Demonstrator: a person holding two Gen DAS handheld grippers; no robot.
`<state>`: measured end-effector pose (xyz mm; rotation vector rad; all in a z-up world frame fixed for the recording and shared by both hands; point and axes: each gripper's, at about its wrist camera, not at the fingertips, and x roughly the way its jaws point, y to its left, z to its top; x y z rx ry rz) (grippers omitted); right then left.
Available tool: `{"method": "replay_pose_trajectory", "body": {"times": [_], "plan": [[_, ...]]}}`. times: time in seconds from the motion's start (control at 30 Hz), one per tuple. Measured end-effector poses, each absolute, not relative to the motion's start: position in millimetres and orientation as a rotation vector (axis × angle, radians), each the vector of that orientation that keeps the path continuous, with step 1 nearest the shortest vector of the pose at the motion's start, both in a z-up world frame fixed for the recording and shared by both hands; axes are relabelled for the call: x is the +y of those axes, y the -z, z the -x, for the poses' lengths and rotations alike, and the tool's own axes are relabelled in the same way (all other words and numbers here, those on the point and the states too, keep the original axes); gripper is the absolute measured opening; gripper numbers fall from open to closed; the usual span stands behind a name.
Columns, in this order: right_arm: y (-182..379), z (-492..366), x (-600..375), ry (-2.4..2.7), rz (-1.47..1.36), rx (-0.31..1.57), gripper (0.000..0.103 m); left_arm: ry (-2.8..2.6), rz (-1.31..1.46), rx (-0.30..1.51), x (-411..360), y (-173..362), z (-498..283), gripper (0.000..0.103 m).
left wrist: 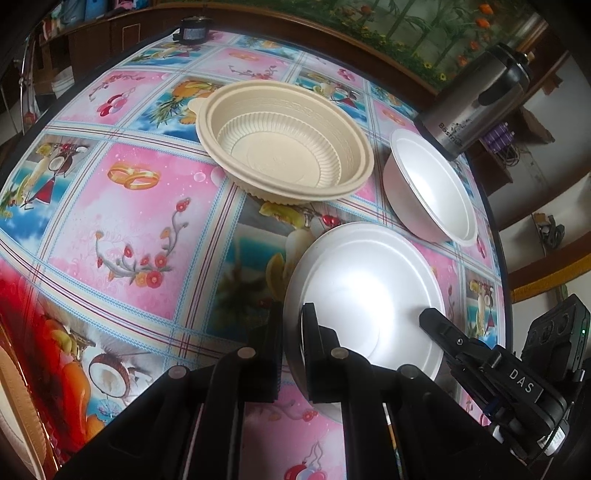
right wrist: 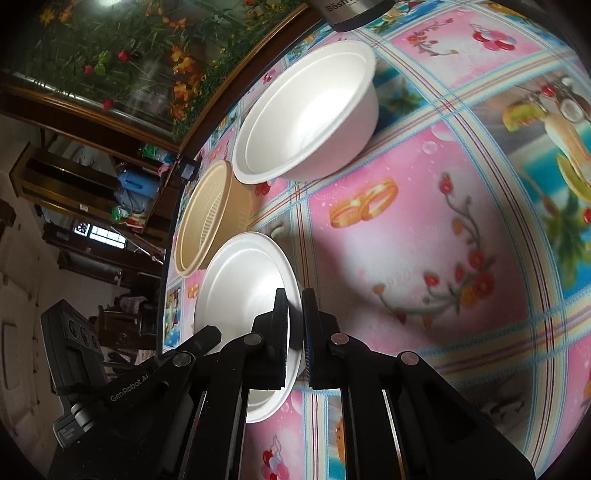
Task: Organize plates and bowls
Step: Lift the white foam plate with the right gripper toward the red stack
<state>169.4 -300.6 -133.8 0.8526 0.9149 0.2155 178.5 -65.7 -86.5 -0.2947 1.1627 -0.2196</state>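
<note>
A white foam plate [left wrist: 364,295] lies near the table's front edge, held on two opposite sides. My left gripper [left wrist: 293,332] is shut on its left rim, one finger over the rim and one under it. My right gripper [right wrist: 294,317] is shut on the opposite rim of the same plate [right wrist: 240,288]; it shows in the left wrist view as a black fingertip [left wrist: 434,319]. A ribbed beige bowl [left wrist: 284,144] stands upright beyond the plate. A deeper white bowl [left wrist: 432,184] sits to its right, upright and empty.
A steel flask [left wrist: 476,99] stands at the table's far right, behind the white bowl. A small black device [left wrist: 194,31] sits at the far edge. The table wears a colourful patterned cloth [left wrist: 147,221]. A beige ribbed rim [left wrist: 14,387] shows at the lower left.
</note>
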Motion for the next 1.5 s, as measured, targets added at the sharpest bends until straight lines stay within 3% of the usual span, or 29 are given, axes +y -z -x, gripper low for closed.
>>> {"method": "replay_pose_trajectory", "body": {"times": [0.6, 1.5], "plan": [[121.0, -109.8, -303.0, -0.156, -0.848, 0.902, 0.007, 0.287, 0.212, 1.133, -77.8, 79.7, -131.7, 0.009], [60.8, -74.6, -219.2, -0.261, -0.717, 0.840, 0.007, 0.257, 0.307, 0.977, 12.0, 29.1, -75.9, 0.009]]}}
